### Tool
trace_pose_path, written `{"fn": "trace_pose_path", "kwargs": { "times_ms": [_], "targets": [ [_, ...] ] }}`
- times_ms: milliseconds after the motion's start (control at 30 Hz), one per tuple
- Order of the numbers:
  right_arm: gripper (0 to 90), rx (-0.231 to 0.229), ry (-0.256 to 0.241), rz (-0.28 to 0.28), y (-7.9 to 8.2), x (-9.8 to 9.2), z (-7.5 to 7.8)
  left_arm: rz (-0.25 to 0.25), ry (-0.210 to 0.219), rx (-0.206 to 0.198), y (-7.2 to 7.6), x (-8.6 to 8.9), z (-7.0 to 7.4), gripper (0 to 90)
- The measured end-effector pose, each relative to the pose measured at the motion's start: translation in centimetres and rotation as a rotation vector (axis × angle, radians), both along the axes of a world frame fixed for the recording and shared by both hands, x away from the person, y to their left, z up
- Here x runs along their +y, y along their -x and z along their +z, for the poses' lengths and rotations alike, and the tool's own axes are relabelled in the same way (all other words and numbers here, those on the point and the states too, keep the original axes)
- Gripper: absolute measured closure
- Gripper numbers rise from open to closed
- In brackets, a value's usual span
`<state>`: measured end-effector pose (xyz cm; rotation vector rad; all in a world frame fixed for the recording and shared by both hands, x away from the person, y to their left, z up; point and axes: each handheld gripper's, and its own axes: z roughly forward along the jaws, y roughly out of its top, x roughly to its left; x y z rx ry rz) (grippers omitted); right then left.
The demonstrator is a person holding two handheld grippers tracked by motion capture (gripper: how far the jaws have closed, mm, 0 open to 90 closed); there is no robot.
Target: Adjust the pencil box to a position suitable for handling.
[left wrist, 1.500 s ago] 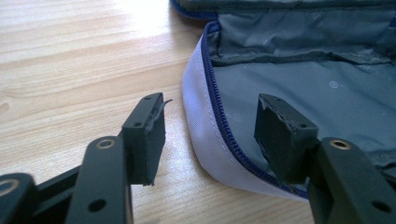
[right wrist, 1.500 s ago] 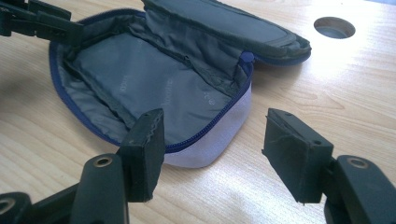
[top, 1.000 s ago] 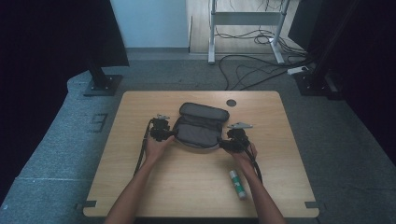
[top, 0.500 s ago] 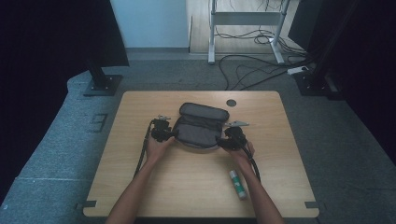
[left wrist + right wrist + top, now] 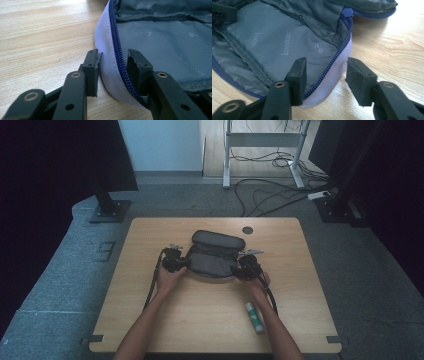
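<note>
Now pouch rim [image 5: 110,67] sits between left claw [image 5: 112,62] jaws.

On the one wooden table [image 5: 150,320] there lay one open grey pouch [image 5: 216,257], one glue stick [image 5: 254,316] and one dark round disc [image 5: 247,230], with two hand-held grippers at the pouch.

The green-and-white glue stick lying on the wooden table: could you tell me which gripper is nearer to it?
Right. The right gripper is just above the glue stick; the left gripper sits across the open grey zip pouch.
</note>
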<state>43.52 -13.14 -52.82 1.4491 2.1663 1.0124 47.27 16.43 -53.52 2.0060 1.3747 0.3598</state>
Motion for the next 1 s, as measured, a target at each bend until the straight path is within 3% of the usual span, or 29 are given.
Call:
{"fn": "trace_pose_path", "kwargs": {
  "times_ms": [233,433,667,1000],
  "targets": [
    [64.3,0.023,-0.008,0.013,-0.16,0.16,-0.34,0.001,-0.007,-0.009,0.02,-0.03,0.00,67.3],
    [77.1,0.032,-0.010,0.013,-0.22,-0.01,-0.30,0.006,-0.010,-0.011,-0.03,0.11,0.09,76.4],
    [84.9,0.037,-0.019,0.015,-0.20,-0.03,-0.25,0.004,-0.026,-0.020,0.06,0.02,0.20,83.4],
    [86.9,0.007,-0.023,0.014,0.15,-0.10,0.31,-0.006,-0.024,-0.041,0.43,-0.01,0.88,85.9]
  ]
}}
